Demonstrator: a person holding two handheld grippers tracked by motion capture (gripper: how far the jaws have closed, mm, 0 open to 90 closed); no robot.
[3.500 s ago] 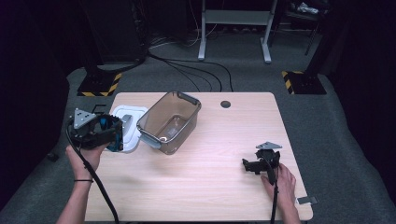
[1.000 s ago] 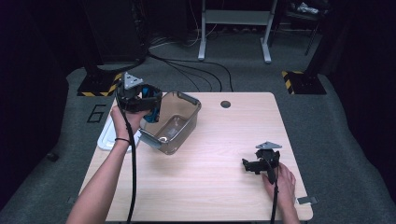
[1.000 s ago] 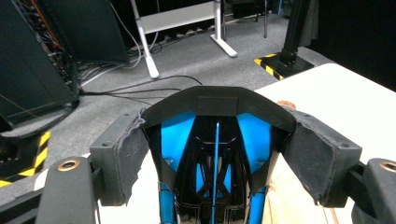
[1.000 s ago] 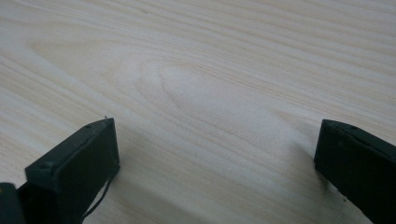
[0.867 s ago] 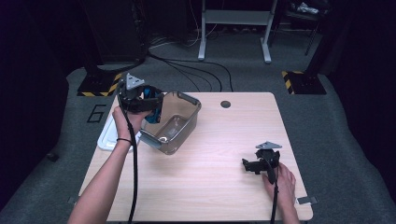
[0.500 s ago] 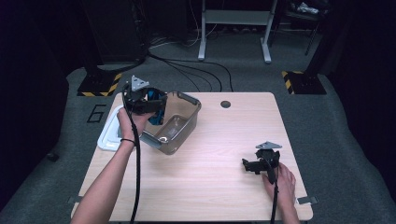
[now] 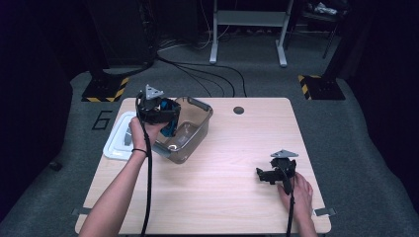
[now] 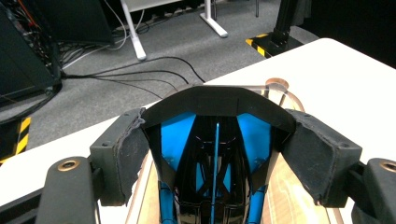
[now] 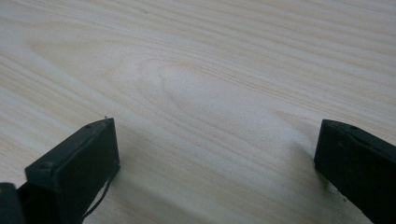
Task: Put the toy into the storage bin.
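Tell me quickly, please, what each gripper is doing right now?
Left gripper: shut on the blue-and-black object, over the clear bin.
Right gripper: open, holding nothing, low over the table.

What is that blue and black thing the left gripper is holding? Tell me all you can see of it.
The blue and black thing looks like glossy plastic: blue panels under a black curved top with black ribs and a thin blue line down its middle. The left gripper is shut on it, a pad on each side. It hangs over the near end of the clear bin. I cannot tell what it is.
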